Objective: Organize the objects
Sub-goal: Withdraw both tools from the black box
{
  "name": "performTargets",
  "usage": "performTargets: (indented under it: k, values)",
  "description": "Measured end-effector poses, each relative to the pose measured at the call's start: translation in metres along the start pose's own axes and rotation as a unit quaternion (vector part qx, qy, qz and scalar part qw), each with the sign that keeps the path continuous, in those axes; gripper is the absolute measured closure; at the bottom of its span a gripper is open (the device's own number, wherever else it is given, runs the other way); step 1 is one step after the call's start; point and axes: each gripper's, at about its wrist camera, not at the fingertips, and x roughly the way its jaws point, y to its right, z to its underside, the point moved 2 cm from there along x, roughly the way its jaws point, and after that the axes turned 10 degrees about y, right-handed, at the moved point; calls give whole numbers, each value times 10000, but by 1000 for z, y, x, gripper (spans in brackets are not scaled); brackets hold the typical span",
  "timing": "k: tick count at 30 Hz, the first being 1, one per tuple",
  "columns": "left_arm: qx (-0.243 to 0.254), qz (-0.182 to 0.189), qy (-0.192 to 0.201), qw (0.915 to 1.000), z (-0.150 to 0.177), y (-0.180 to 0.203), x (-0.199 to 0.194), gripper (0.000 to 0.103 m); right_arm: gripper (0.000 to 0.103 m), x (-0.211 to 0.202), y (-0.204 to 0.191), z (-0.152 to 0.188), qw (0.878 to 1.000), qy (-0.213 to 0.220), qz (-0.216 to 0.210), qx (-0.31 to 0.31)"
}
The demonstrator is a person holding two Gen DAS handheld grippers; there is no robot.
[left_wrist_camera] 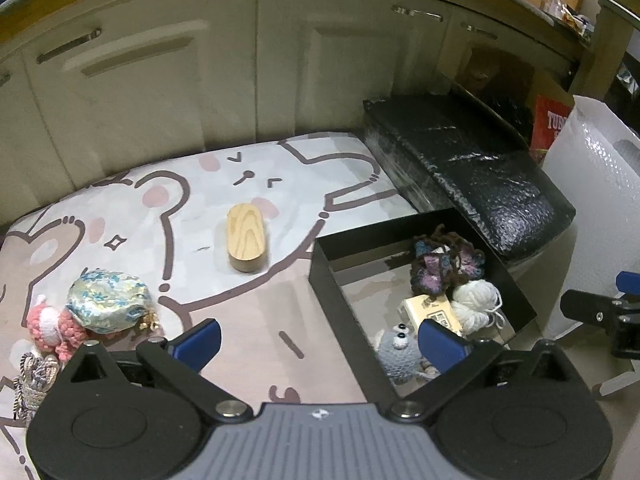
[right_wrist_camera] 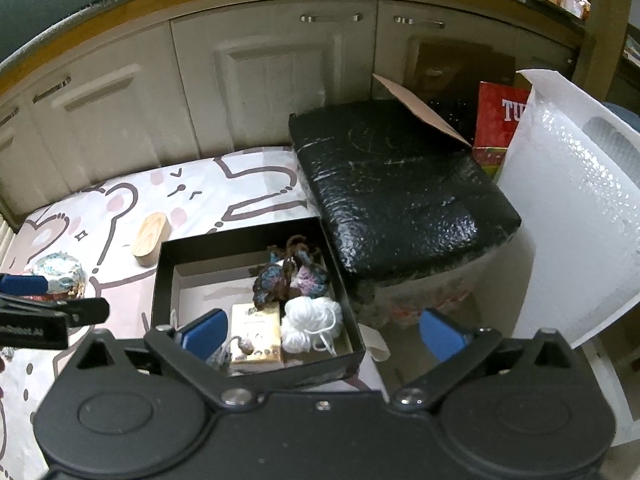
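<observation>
A row of pale cupboard doors is seen at the back. In front of it a cartoon-printed cloth is spread over the surface. To the right of the cloth a black wrapped bundle is set, and a white roll of bubble wrap is stood further right, with a red carton behind.

A black box is placed open on the cloth, just beside the bundle. Inside it a dark crocheted piece, a white yarn ball, a small printed carton and a grey crocheted toy with eyes are packed close together.

Outside the box, a wooden oval block is laid alone on the cloth. Near the cloth's left edge a brocade pouch is rested against a pink crocheted toy, and a knotted cord is lain beside them.

The left hand-held gripper is held released above the box's left wall, nothing between its blue pads. The right hand-held gripper is likewise spread wide and empty above the box's right wall.
</observation>
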Motion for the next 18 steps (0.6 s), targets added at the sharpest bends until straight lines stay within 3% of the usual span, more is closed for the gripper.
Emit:
performTargets:
  k: [18]
  values:
    - [-523,-426,142,9976,3,-76,-21,0,0,11,-51,-6,9995,111,-252,-166]
